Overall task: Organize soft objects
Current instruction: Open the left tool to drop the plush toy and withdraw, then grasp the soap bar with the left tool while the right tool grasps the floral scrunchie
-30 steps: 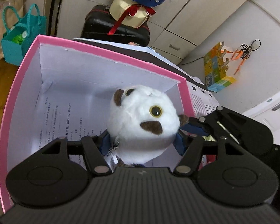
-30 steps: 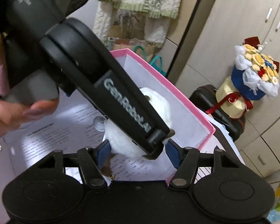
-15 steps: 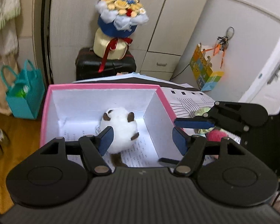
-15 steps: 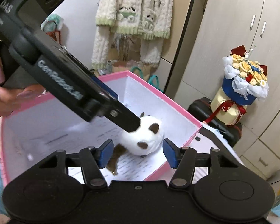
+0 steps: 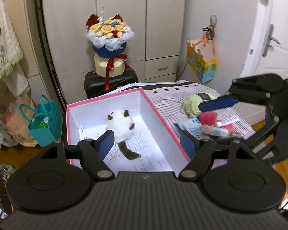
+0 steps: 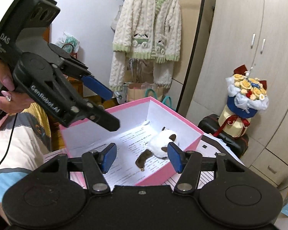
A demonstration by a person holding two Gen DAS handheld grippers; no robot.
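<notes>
Left gripper (image 5: 146,141), nearest the lens: jaws spread wide, nothing between them, hanging above the near end of the pink box (image 5: 164,118). Right gripper (image 6: 142,157): likewise spread and empty, poised over the box's right wall.

Inside the box, on a printed sheet lining the floor: white plush toy (image 5: 122,126), lying free, touched by neither tool. Round white body, dark brown ears and patches, a brown tail trailing toward the near end. Pile looks fluffy and uncrushed. It sits roughly mid-box, nearer the far wall.

Judgement on progress: one soft item stowed, the job not finished. Right of the box, on the striped cloth (image 5: 163,103), a small heap waits: pale green plush (image 5: 192,105), red pompom-like toy (image 5: 208,117), and some blue-and-white packets I cannot identify. The right gripper's blue pad hovers just over that heap in the left view, so the next pick probably comes from there.

Beyond: black suitcase (image 5: 98,82) carrying a bouquet (image 5: 109,36), then cupboards.
</notes>
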